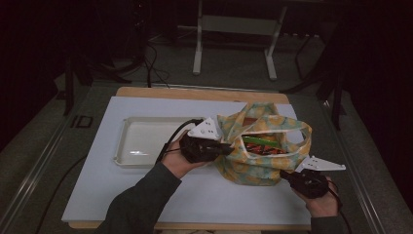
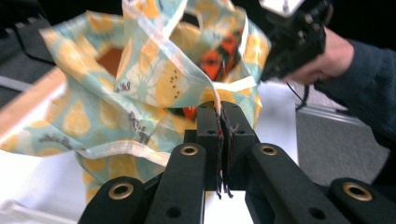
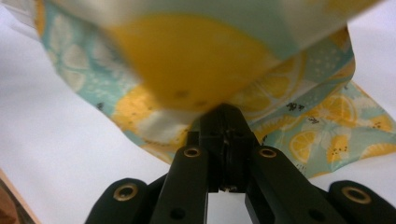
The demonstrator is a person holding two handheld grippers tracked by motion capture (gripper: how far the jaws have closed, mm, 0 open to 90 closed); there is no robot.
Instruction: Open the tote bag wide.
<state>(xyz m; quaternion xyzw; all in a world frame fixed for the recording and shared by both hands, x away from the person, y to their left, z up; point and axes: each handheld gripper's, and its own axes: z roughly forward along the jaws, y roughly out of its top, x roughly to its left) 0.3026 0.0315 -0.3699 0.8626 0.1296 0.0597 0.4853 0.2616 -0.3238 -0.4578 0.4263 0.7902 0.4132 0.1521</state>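
A cloth bag [image 1: 263, 153] printed with yellow lemons on pale teal stands on the white board [image 1: 146, 195], right of centre. Its mouth gapes, and orange and green items [image 1: 260, 145] lie inside. My left gripper [image 1: 229, 148] is at the bag's left rim. In the left gripper view its jaws [image 2: 219, 109] are shut on the white-trimmed edge of the bag [image 2: 140, 84]. My right gripper [image 1: 285, 174] is low at the bag's near right corner. In the right gripper view it [image 3: 224, 114] is shut on a fold of the lemon fabric [image 3: 187, 60].
An empty white tray [image 1: 124, 144] sits on the board to the left of the bag, just behind my left hand. The person's right hand [image 2: 327, 56] is in the left gripper view beyond the bag. A table frame [image 1: 234, 29] stands on the floor beyond.
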